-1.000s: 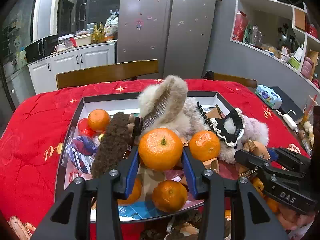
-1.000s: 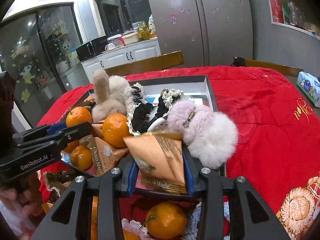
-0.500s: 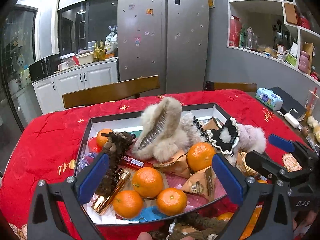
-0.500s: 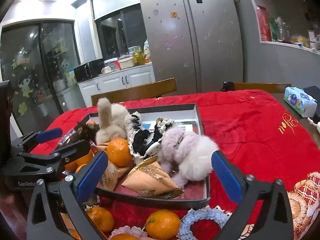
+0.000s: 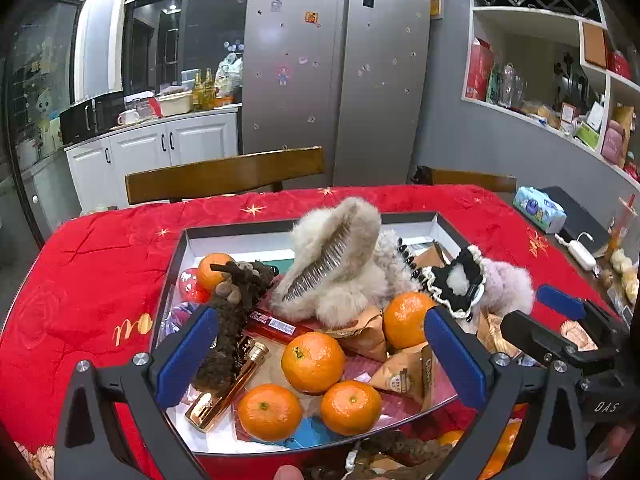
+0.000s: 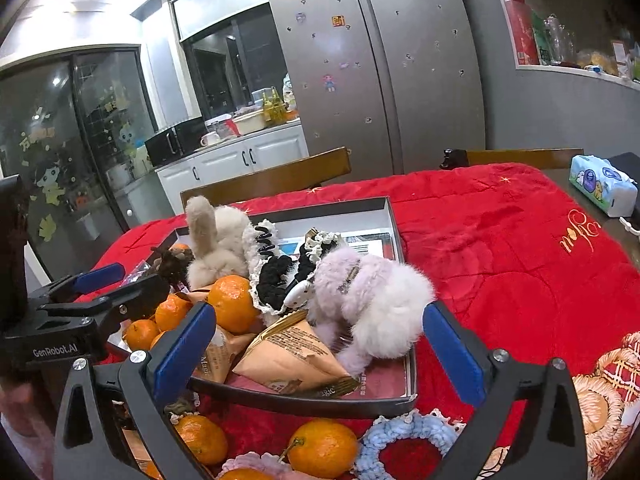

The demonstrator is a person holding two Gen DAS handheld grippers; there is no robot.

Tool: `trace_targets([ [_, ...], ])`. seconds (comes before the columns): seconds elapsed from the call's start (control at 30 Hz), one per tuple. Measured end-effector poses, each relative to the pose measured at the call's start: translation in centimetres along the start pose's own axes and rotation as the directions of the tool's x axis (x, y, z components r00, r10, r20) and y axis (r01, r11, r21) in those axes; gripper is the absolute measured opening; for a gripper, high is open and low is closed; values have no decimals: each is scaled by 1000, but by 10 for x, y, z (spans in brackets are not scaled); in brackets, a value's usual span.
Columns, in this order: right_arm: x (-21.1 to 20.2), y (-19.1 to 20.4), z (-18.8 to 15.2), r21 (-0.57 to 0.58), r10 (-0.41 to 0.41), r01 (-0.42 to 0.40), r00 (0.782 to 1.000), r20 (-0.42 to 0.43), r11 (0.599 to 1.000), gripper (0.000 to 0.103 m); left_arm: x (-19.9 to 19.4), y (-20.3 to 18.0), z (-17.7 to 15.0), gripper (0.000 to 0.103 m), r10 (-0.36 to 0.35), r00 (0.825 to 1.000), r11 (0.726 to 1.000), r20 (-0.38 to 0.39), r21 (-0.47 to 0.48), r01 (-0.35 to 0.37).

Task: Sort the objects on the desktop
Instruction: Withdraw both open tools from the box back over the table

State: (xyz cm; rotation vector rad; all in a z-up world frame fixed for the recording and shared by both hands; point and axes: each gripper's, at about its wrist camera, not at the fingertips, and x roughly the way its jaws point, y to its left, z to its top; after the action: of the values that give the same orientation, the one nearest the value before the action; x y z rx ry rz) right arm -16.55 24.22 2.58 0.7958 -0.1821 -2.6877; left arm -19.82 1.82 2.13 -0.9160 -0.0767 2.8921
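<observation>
A shallow grey-rimmed tray point(image 5: 180, 248) on the red tablecloth holds several oranges, snack packets and furry hair clips. My left gripper point(image 5: 320, 352) is open and empty, hovering over the tray's near end above an orange point(image 5: 313, 362) and a gold tube point(image 5: 224, 392). My right gripper point(image 6: 320, 352) is open and empty, above a tan snack packet point(image 6: 294, 354) and a lilac furry clip point(image 6: 372, 300) in the tray point(image 6: 394, 216). A beige furry clip point(image 5: 340, 256) stands in the middle. Each gripper shows in the other's view.
Loose oranges point(image 6: 322, 448), a blue crocheted scrunchie point(image 6: 404, 436) and a pink one lie on the cloth in front of the tray. A tissue pack point(image 6: 602, 184) sits at the right table edge. Wooden chairs point(image 5: 224, 176) stand behind the table.
Both grippers opened and pulled back and up. The left let go of an orange, now lying in the tray. The right let go of the tan snack packet, now in the tray.
</observation>
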Motion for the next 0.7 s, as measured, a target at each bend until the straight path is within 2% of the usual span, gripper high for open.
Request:
trace_targets([
  [0.1, -3, 1, 2, -2, -10, 10, 1000, 6, 1000, 103, -7, -2, 2, 103, -23, 1000, 1000, 3, -9, 23],
  [0.23, -16, 2, 8, 12, -38, 38, 999, 30, 999, 103, -23, -9, 7, 103, -12, 999, 1000, 32, 11, 12],
  [0.33, -33, 4, 17, 14, -29, 28, 997, 71, 1000, 103, -38, -8, 10, 103, -15, 999, 1000, 47, 8, 14],
  [0.4, -47, 10, 22, -26, -29, 31, 995, 98, 999, 103, -49, -5, 14, 103, -14, 999, 1000, 51, 2, 14],
  [0.57, -74, 24, 21, -117, -81, 99, 985, 151, 988, 103, -80, 8, 17, 103, 17, 997, 1000, 69, 4, -18],
  [0.63, -86, 26, 21, -141, -64, 93, 979, 195, 986, 103, -93, 15, 18, 103, 34, 996, 999, 84, 1, -34],
  [0.7, -94, 24, 23, -153, -18, 49, 980, 196, 987, 103, -106, 22, 18, 103, 44, 995, 999, 93, -2, -44],
])
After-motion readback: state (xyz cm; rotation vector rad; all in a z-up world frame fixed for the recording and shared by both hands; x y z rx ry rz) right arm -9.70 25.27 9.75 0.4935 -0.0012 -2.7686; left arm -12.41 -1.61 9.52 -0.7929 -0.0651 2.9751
